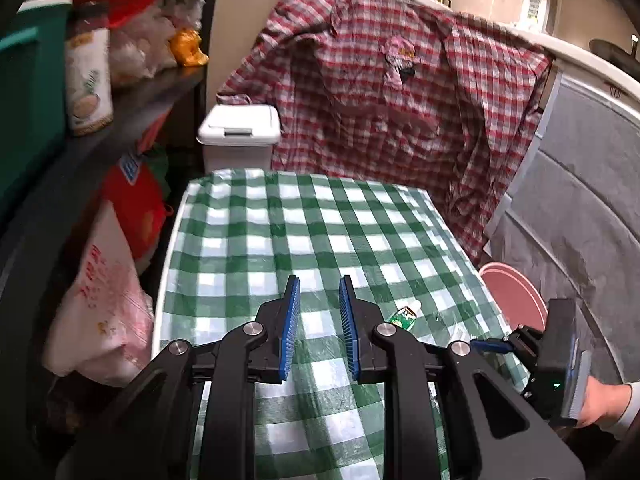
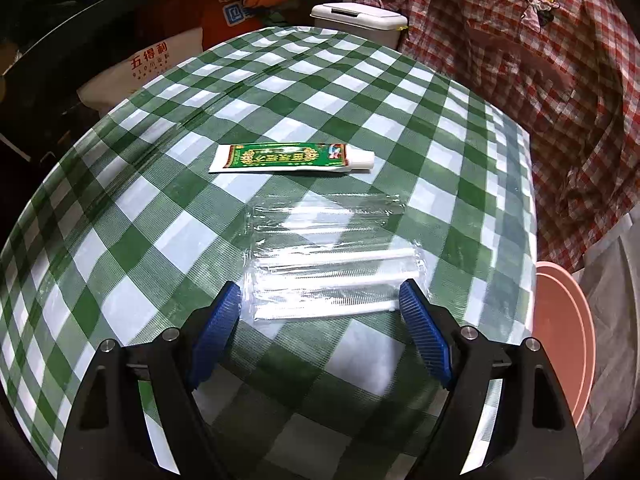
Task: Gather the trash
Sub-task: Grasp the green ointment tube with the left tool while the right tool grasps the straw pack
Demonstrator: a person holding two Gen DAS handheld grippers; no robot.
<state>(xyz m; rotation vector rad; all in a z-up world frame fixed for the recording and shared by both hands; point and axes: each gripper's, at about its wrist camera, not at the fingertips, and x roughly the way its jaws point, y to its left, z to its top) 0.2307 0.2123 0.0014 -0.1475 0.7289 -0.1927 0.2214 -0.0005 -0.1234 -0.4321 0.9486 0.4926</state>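
While tilted down, right gripper point(image 2: 320, 300) open, straddling wrapper point(image 2: 332, 264)

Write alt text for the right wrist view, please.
The open right hand-held gripper hovers over a clear plastic wrapper on a green checked tablecloth. A green tube lies beyond it, with a white bin behind the table.

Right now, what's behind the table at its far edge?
A white lidded bin stands just past the checked tablecloth, with a red plaid shirt hanging beside it. The bin's lower part is hidden by the table, and its closed lid hides the contents.
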